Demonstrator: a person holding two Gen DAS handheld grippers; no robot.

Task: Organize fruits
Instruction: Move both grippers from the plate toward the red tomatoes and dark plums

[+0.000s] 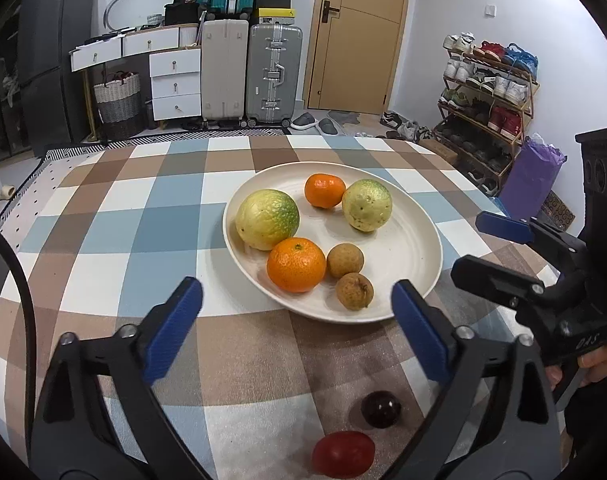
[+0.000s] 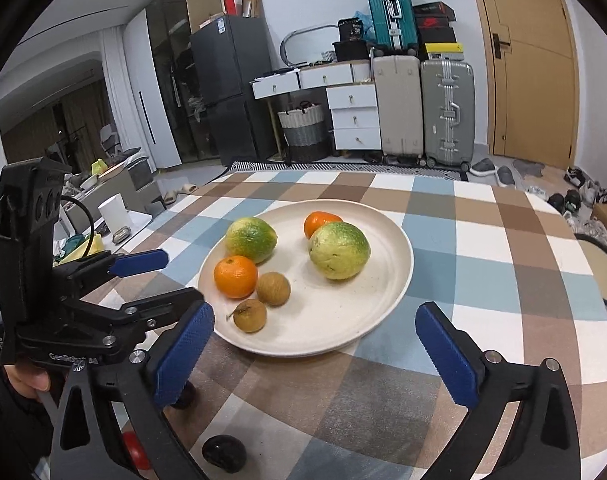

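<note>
We hold both tools above the checked tablecloth point(image 1: 143, 208), short of the white plate point(image 1: 415, 248), and both stand with their blue pads spread wide apart and nothing between them: the left gripper point(image 1: 297, 340) faces the plate's near rim, and the right gripper point(image 2: 315, 344) does the same from its own side. The plate already carries two green-yellow citrus, two mandarins and two longans point(image 1: 345, 260). Loose on the cloth, close under the left gripper, lie a red tomato-like fruit point(image 1: 342, 454) and a dark round plum or cherry point(image 1: 380, 409); which it is we cannot tell, as the fisheye edge smears them. The red fruit looks slightly oval, its long axis lying roughly left to right across our view; no stem end shows. The risk we judge: both loose fruits are smooth and round, so pads closing off-centre could squirt one away across the cloth, and the two tools sit near enough to knock together when reaching down. A hard squeeze could bruise soft skin.
</note>
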